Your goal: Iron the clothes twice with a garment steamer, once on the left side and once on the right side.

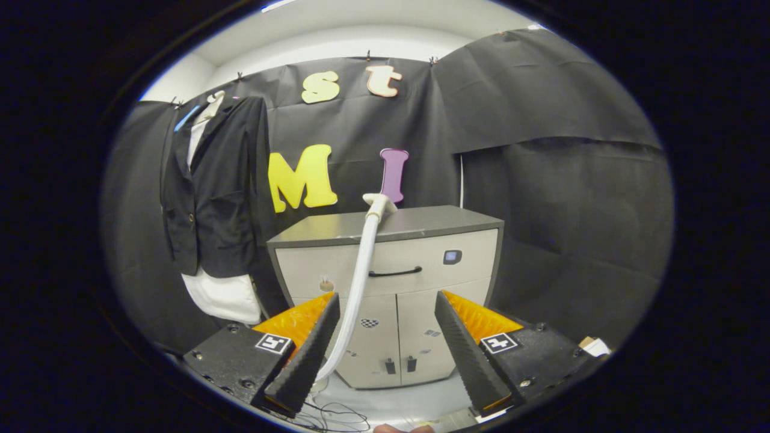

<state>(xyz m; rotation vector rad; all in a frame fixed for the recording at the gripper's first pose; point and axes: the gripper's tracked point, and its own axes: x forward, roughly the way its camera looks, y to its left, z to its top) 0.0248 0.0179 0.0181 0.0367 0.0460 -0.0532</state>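
Probably light but awkward, the steamer head (379, 203) on its limp hose (359, 282) suits a neck grip; claw (385, 346) released, empty.

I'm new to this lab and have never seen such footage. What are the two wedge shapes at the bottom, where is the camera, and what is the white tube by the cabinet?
The camera rides on a hand-held gripper and looks forward along its two fingers; those are the wedges you see. They stand apart with nothing between them, so the gripper is open and holds nothing.

Beyond the fingers stands a grey cabinet with a handle and two lower doors. The white tube is the hose of the garment steamer; its head rests at the cabinet's top edge, and the hose runs down past one finger.

Beside the cabinet a dark jacket hangs over a white shirt against the black cloth wall. That is the clothing to be steamed.
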